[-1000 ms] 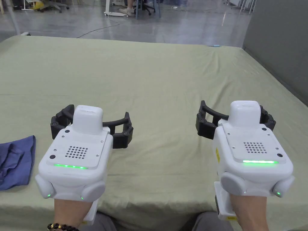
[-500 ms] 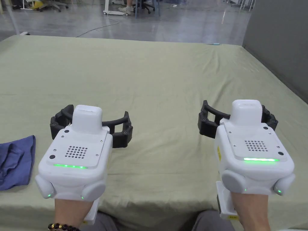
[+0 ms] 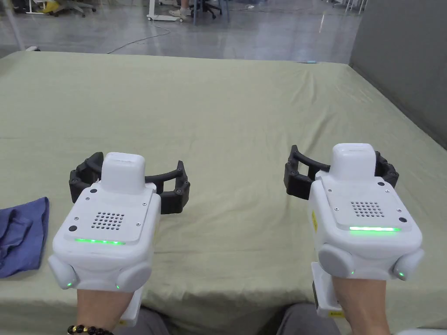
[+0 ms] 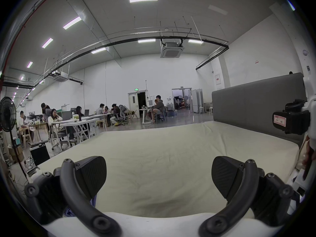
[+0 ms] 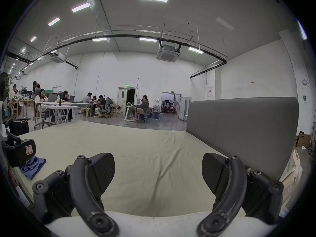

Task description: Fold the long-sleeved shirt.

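I see my left hand-held gripper [image 3: 129, 183] and my right hand-held gripper [image 3: 341, 172] side by side above the near part of the bed [image 3: 227, 113], well apart from each other. Both have the jaws spread wide, and nothing is between them; in the left gripper view the two black pads [image 4: 93, 175] stand far from each other with only the sheet [image 4: 153, 155] behind them, and the right gripper view gives the same for the right one. Green lights are on at the back of both white bodies. The shirt [image 3: 22, 237] is blue and lies crumpled at the left edge of the bed, near my side, just to the left of the left hand-held gripper and not touching it. In the right gripper view I see the shirt [image 5: 33, 167] on the sheet, partly behind the left gripper. The sheet is pale green with some soft wrinkles. On the right side of the bed stands a grey padded headboard [image 5: 242, 129]. Beyond the far end of the bed there is a shiny grey floor [image 3: 227, 35], and farther off several people [image 4: 106, 111] sit at tables. A black fan [image 4: 6, 116] stands at the left. On my left wrist I wear a dark bead bracelet [image 3: 89, 329].
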The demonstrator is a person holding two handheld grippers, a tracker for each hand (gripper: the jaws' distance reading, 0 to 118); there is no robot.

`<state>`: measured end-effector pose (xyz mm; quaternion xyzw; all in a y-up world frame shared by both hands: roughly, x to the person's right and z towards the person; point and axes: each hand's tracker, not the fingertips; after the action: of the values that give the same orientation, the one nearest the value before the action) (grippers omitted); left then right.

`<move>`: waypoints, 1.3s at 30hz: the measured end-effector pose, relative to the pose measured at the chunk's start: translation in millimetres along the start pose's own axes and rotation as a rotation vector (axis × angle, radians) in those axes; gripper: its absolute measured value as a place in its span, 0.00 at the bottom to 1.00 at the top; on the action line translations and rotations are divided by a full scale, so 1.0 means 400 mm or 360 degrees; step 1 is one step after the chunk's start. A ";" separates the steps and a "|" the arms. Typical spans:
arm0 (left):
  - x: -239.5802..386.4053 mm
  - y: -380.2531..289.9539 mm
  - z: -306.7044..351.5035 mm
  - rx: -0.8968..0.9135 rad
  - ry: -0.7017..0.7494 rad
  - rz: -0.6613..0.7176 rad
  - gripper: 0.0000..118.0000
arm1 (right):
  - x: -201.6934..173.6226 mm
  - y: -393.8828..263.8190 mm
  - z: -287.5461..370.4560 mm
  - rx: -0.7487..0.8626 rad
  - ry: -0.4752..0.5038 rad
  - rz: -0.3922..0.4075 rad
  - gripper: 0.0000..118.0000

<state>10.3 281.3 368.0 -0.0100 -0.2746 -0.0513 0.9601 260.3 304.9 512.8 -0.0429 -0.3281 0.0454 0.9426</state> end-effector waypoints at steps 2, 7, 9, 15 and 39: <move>0.001 0.001 0.001 0.0004 -0.0001 -0.0008 1.00 | 0.000 0.000 0.000 -0.0006 -0.0003 0.0002 0.88; 0.000 0.000 0.003 0.0002 -0.0007 -0.0008 1.00 | 0.006 0.003 0.001 -0.0033 0.0022 -0.0037 0.88; -0.002 0.000 0.003 -0.0001 -0.0007 0.0004 1.00 | 0.006 0.004 0.000 -0.0031 0.0021 -0.0054 0.88; -0.006 0.006 0.000 0.0002 0.0001 0.0000 1.00 | 0.003 0.005 0.000 -0.0031 0.0030 -0.0029 0.88; 0.017 0.000 -0.012 -0.0053 -0.0026 -0.0031 1.00 | -0.020 0.074 -0.013 -0.0402 -0.0021 -0.0205 0.88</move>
<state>18.4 280.3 367.4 -0.0238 -0.2816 -0.0651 0.9570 255.4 333.0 500.6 -0.1399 -0.3394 -0.0565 0.9285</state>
